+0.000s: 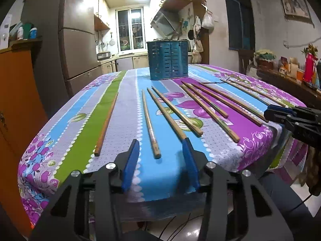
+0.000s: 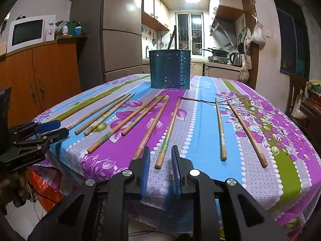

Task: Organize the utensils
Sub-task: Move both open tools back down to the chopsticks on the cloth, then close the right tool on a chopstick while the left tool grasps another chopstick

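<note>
Both tongs, left (image 1: 161, 146) and right (image 2: 160, 154), hang parted and empty-handed over wooden chopsticks (image 2: 167, 132).

Each camera sits just behind its own fingers at the near edge of the table (image 1: 250, 152), low and close, facing along them toward the blue slotted holder (image 1: 168, 60) at the far end. The left wrist view catches the right gripper (image 1: 280, 116) beyond its right finger — the right wrist view catches the left gripper (image 2: 52, 128) beyond its left finger. Both share the chopsticks (image 2: 168, 132) ahead of the fingers, the holder and the kitchen behind.
</note>
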The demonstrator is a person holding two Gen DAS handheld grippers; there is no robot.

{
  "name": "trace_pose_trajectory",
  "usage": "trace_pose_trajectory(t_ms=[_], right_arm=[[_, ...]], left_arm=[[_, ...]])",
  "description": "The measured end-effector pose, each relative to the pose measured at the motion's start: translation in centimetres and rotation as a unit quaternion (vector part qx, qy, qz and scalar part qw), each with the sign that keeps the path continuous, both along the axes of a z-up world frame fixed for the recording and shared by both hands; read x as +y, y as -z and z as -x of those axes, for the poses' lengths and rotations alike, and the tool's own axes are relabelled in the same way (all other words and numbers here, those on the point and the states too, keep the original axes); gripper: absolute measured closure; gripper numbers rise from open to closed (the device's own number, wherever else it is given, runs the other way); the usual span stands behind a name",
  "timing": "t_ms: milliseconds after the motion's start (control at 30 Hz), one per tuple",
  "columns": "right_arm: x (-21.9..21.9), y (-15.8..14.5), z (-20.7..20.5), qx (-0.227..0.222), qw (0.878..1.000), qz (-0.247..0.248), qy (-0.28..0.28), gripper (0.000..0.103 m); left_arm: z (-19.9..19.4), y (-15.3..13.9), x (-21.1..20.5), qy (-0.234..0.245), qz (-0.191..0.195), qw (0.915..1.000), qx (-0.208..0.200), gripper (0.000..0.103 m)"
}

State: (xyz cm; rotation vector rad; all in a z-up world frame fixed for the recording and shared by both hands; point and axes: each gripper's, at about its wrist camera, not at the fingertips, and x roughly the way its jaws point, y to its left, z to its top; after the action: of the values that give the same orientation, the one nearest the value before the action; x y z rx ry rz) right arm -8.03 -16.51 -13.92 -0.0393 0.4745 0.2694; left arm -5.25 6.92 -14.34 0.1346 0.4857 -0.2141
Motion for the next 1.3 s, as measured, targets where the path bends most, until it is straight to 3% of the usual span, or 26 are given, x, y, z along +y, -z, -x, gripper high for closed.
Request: trace_pose_trajectory(t_ms=[200,767,833,900,967,1167,1300], right_arm=[[0.1,0.2,-0.3,0.005,1.000,-0.001,0.001,0.083],[0.4,0.9,-0.4,0.015,1.000,-0.004,0.011,0.083],[0.4,0.9,-0.4,0.014,1.000,-0.005,0.013,0.084],[0.3,0.9,-0.3,0.013,1.000,-0.009,0.015,0.093],[0.4,1.0,-0.1,0.010,1.000,-0.012,0.016,0.094],[0.2,0.3,0.2,-0.002,1.000,-0.019,0.022,0.095],[-0.7,-1.7,0.9,-0.027,0.999,-0.019,0.029,0.095]], left_arm=[[-0.6,0.3,-0.1,0.000,0.003,1.0000,0.004,0.067],[-0.1,1.0,-0.3,-0.005,0.022,0.9996,-0.015,0.067],[0.0,1.0,-0.3,-0.005,0.023,0.9996,-0.017,0.072],[0.1,1.0,-0.3,-0.007,0.024,0.9995,-0.019,0.084],[0.1,1.0,-0.1,-0.013,0.027,0.9994,-0.019,0.094],[0.1,0.7,0.2,-0.012,0.035,0.9991,-0.019,0.096],[0.6,-0.4,0.4,-0.008,0.039,0.9987,-0.032,0.096]])
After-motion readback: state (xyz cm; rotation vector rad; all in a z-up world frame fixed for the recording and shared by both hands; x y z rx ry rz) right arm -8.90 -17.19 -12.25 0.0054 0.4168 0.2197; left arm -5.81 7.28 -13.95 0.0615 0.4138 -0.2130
